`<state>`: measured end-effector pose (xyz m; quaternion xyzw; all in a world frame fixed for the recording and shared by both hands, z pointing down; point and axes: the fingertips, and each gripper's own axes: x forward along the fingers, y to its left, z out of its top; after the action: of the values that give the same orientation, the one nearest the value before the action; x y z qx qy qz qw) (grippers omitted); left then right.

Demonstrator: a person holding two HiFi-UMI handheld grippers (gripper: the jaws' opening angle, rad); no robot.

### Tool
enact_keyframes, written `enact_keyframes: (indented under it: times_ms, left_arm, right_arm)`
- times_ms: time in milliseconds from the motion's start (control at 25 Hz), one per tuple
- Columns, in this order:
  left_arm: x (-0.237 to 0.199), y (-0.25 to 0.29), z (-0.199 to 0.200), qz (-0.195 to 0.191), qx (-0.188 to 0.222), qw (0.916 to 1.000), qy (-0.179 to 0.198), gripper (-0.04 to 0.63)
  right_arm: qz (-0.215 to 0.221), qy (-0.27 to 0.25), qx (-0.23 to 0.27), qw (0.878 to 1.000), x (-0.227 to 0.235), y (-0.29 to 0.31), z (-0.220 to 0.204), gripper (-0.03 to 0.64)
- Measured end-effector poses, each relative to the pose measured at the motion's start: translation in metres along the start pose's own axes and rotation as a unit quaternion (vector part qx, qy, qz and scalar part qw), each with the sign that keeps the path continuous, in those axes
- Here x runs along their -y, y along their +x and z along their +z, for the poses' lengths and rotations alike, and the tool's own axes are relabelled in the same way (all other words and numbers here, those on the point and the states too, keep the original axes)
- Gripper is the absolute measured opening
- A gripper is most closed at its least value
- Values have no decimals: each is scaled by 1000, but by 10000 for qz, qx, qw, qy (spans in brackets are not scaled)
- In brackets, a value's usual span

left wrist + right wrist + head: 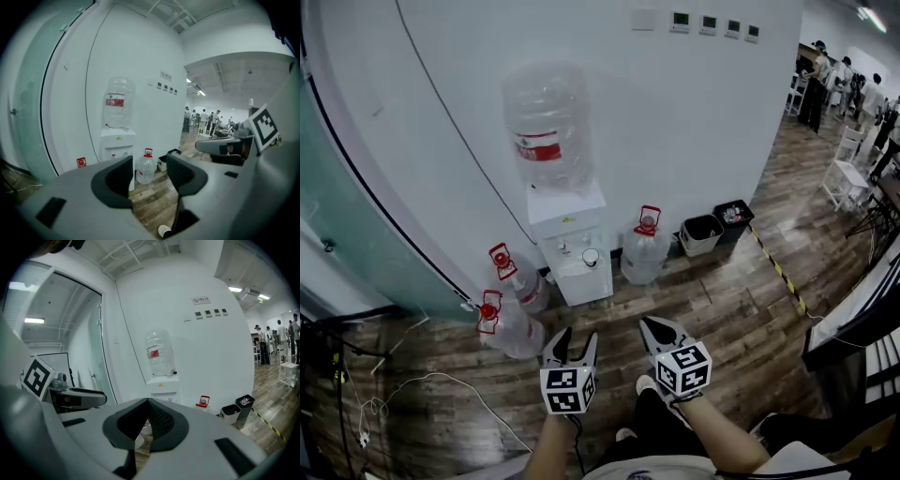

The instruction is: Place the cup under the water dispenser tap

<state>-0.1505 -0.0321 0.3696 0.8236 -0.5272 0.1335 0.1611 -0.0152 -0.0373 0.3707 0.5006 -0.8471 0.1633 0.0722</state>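
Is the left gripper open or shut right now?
Open. In its own view the left gripper has its jaws apart and empty; only a water jug and the wooden floor show through the gap.

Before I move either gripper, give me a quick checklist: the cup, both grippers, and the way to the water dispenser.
1. Cup at the water dispenser: ok, a white cup stands in the tap recess. Whether it is exactly under a tap: cannot tell.
2. Left gripper free: ok, jaws apart with nothing between them.
3. Right gripper free: ok, jaws together, nothing held.
4. Grippers clear of the dispenser: ok, both are well back from it.
5. Floor in front: ok, the spare water bottles stand to either side, not in front.
6. Top bottle seated: ok, upright on the dispenser.
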Motion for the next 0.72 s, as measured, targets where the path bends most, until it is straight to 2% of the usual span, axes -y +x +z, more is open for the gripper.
enact_keyframes:
  times_ms: [160,320,600,720]
  left_arm:
    - [28,-39,9,-83,29,9999,108,217]
    - [53,-72,8,-16,216,9997,74,127]
    - [88,-106,-18,117,29,9995,280,79]
    - [99,-118,-26,210,-14,9995,239,62]
  right_arm:
    - [80,-14,37,10000,-18,-37,9,20]
    - [83,12,30,10000,-27,-72,12,20]
    - [213,-113,-15,9997,-34,-131,10,20]
    - [266,-168,-25,9995,-36,-151,6,20]
